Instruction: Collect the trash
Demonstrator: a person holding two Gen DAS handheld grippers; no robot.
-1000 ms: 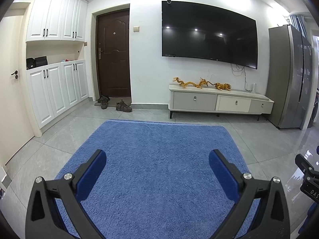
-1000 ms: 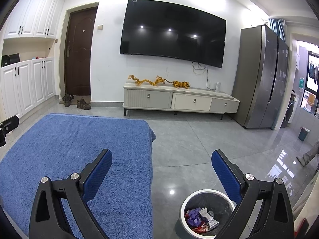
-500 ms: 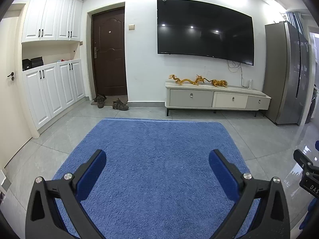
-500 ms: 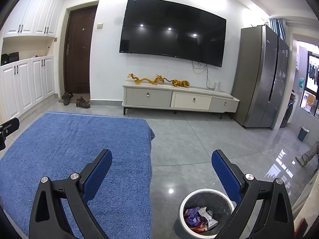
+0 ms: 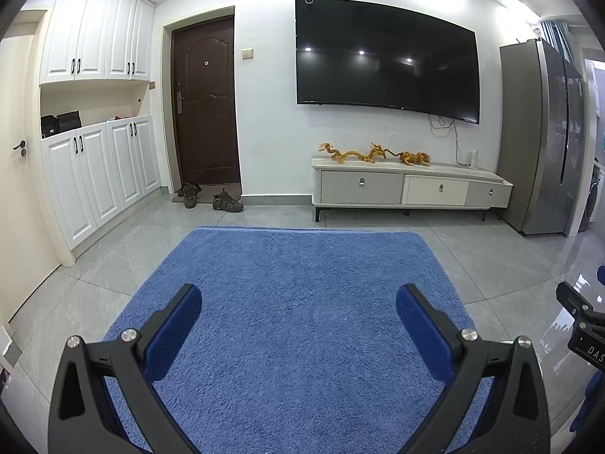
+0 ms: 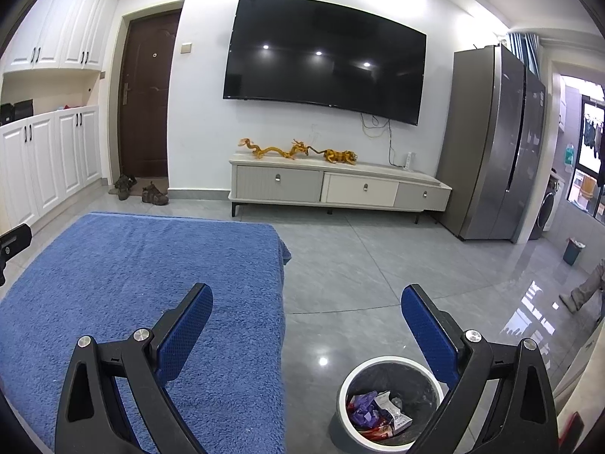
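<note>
Both tools, left tool (image 5: pixel 298 300) and right tool (image 6: pixel 307 300), stay wide and empty; your view has only levelled slightly. Trash (image 6: pixel 378 410) sits in bin (image 6: pixel 345 389); blue tabletop cover (image 5: pixel 302 283) bare, so collection looks finished.

Left wrist view has leveled out since 1.0 s ago: the television (image 5: pixel 385 56) and the TV cabinet (image 5: pixel 410 189), tilted then, now sit close to level, and more of the door (image 5: pixel 206 102) wall shows. In the right wrist view, the trash bin (image 6: pixel 389 403) has shifted slightly left.
</note>
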